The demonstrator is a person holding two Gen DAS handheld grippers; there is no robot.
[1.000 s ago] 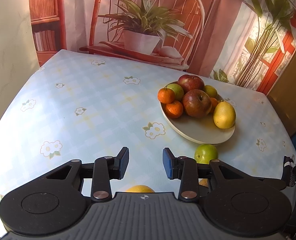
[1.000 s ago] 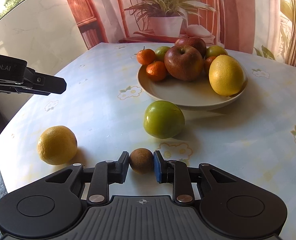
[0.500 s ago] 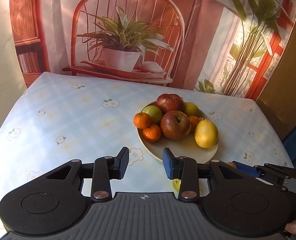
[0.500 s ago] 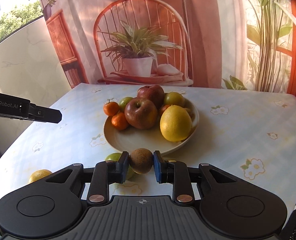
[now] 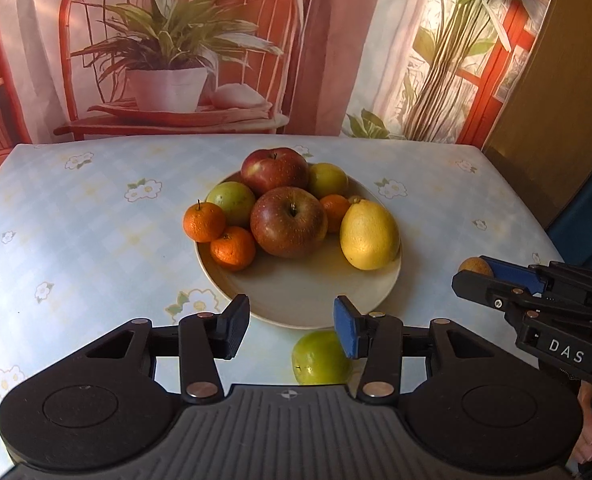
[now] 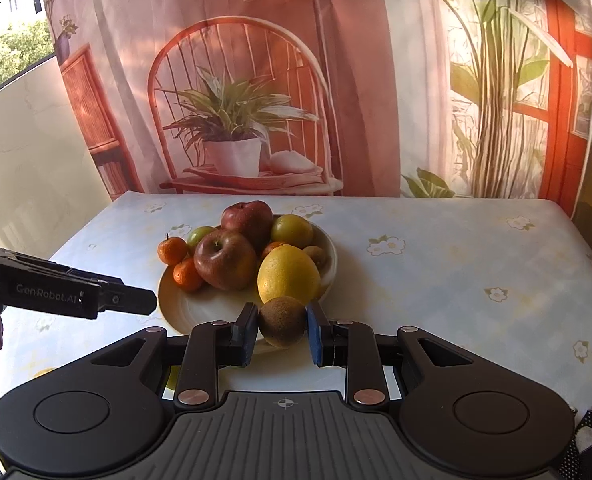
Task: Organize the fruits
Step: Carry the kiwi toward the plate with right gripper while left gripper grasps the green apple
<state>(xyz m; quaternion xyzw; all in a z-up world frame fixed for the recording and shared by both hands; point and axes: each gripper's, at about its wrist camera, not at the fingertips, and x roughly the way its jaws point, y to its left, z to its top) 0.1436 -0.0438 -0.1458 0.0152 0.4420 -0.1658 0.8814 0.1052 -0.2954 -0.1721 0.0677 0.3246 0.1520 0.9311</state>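
A beige plate [image 5: 296, 300] [image 6: 191, 312] holds two red apples, small oranges, green fruits and a yellow lemon [image 5: 370, 236] [image 6: 287, 276]. My right gripper [image 6: 281, 330] is shut on a brown kiwi [image 6: 281, 322] and holds it raised just in front of the plate's near rim; it also shows in the left wrist view [image 5: 476, 276] at the right. My left gripper [image 5: 291, 324] is open and empty, raised above the plate's near edge. A green apple [image 5: 320, 358] lies on the table beneath it.
The table [image 5: 75, 240] wears a pale blue flowered cloth. A printed backdrop [image 6: 235, 120] with a chair and plant hangs behind it. A yellow fruit [image 6: 41, 372] peeks out at the near left under my left gripper.
Both grippers have risen and pulled back from the table. The right one lifted the kiwi off the cloth and carried it toward the plate. The left stayed open.
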